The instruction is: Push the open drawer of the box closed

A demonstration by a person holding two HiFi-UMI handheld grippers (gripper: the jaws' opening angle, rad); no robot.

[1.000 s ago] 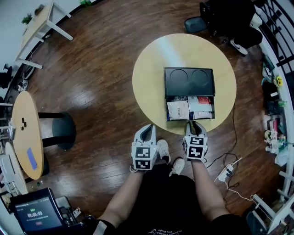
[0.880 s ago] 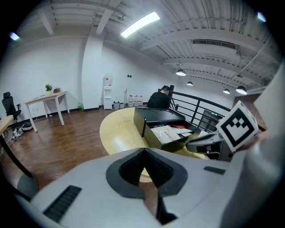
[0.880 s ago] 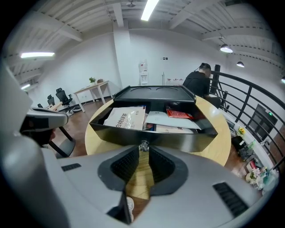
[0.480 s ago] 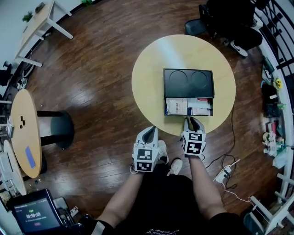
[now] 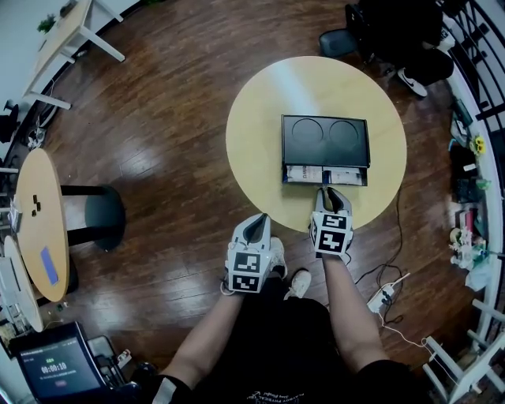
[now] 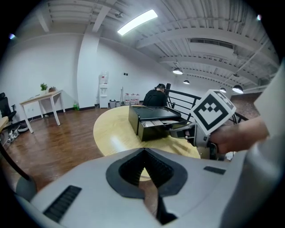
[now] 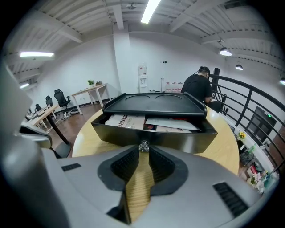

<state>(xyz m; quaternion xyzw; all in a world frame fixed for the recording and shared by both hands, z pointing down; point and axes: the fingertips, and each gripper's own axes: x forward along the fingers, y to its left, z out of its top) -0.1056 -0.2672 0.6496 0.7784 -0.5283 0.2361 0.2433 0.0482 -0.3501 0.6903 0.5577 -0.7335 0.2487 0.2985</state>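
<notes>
A black box point(image 5: 325, 140) sits on the round yellow table point(image 5: 260, 118). Its drawer point(image 5: 325, 175) sticks out only a little at the near side, with papers point(image 7: 129, 120) showing inside. My right gripper point(image 5: 330, 194) is up against the drawer front point(image 7: 187, 140). Its jaws stand a narrow gap apart, closed on the small shiny knob point(image 7: 143, 146) at the tips point(image 7: 143, 152). My left gripper point(image 5: 254, 227) hangs shut and empty beside the table's near edge, well left of the box. From the left gripper point(image 6: 144, 153) view, the box point(image 6: 153, 116) lies ahead to the right.
A person in black sits beyond the table point(image 5: 394, 24). Another round table point(image 5: 39, 229) stands far left. A power strip with cables point(image 5: 383, 296) lies on the wood floor at right, near a railing point(image 5: 481, 47). A screen point(image 5: 55, 367) sits bottom left.
The drawer has slid most of the way into the box, and my right gripper has moved forward with it. The left gripper has stayed about where it was.
</notes>
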